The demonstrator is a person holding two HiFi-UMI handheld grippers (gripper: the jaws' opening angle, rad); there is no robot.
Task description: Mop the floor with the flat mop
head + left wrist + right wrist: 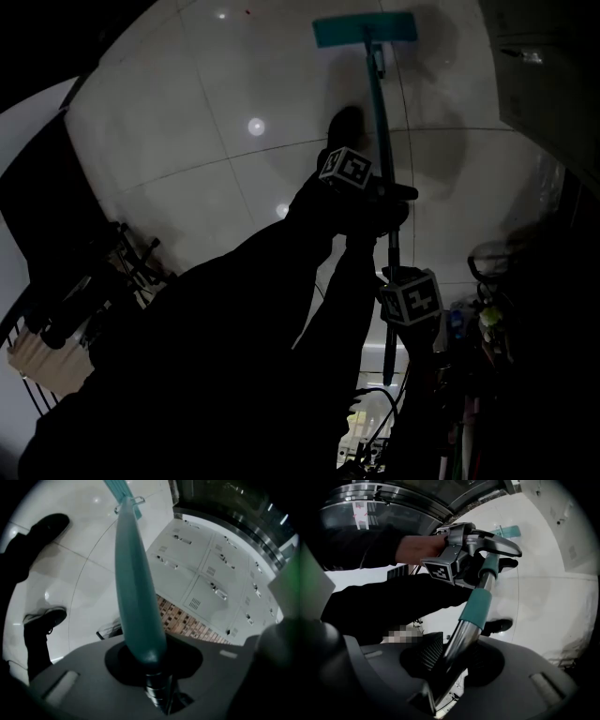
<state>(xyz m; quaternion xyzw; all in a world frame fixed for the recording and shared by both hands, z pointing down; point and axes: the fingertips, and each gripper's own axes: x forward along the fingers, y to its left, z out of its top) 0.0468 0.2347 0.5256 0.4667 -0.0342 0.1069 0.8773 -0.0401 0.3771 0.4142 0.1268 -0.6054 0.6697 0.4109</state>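
The flat mop's teal head (365, 29) lies on the white tiled floor (216, 103) far ahead of me. Its teal handle (380, 122) runs back toward me. My left gripper (386, 194) is shut on the handle at its middle, with its marker cube to the left. Lower down, my right gripper (392, 274) is shut on the handle's metal part. In the left gripper view the teal handle (136, 583) rises from the closed jaws to the mop head (121, 489). In the right gripper view the metal shaft (459, 639) leads up to the left gripper (487, 550) and the mop head (508, 530).
Grey lockers (206, 573) stand along one side. A wire rack with clutter (112, 262) sits at the left, and more clutter (487, 319) at the right. A dark cabinet (544, 75) fills the upper right. Two dark shoes (47, 527) (44, 620) stand on the floor.
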